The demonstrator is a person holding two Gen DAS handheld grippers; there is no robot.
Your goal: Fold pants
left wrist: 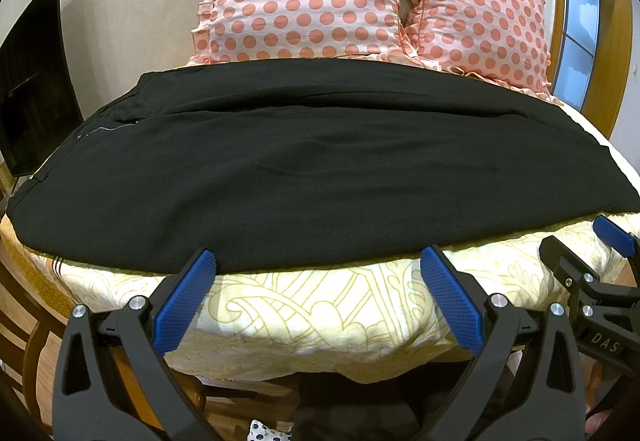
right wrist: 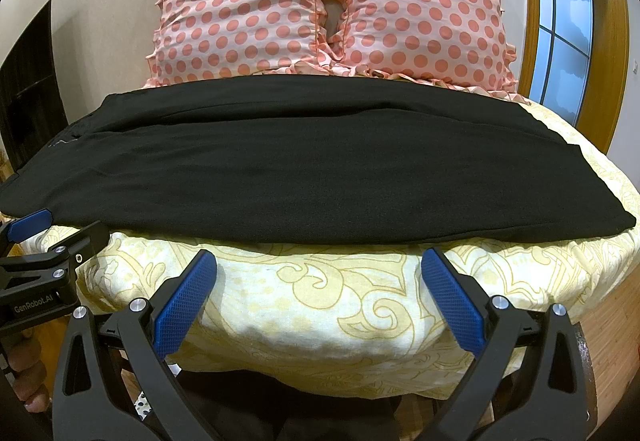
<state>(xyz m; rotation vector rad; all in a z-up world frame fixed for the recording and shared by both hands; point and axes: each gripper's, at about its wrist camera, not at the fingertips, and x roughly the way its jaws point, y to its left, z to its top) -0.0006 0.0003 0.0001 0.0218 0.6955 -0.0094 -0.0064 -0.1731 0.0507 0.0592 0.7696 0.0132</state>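
**Hovering at the bed's edge, both grippers spread**

Nearest the cameras, the left gripper (left wrist: 318,269) and the right gripper (right wrist: 319,271) each hold their black arms wide apart, gripping nothing; the fingers (left wrist: 186,305) carry blue pads with a fine ribbed grain. Both sit over the near edge of the bed, side by side, the left one's pad tips at the hem of the cloth. Under them runs a cream bedsheet (right wrist: 320,301) printed with yellow scrolls, slightly puckered. On it lie the black pants (left wrist: 304,169), a smooth matte fabric laid flat, long axis running left to right across the bed, one leg stacked on the other, waist end toward the left. Behind them lean two pink polka-dot pillows (right wrist: 328,5) with ruffled borders. Further back are a beige wall, a dark screen (left wrist: 32,89) at left and a wood-framed window (right wrist: 564,13) at right.
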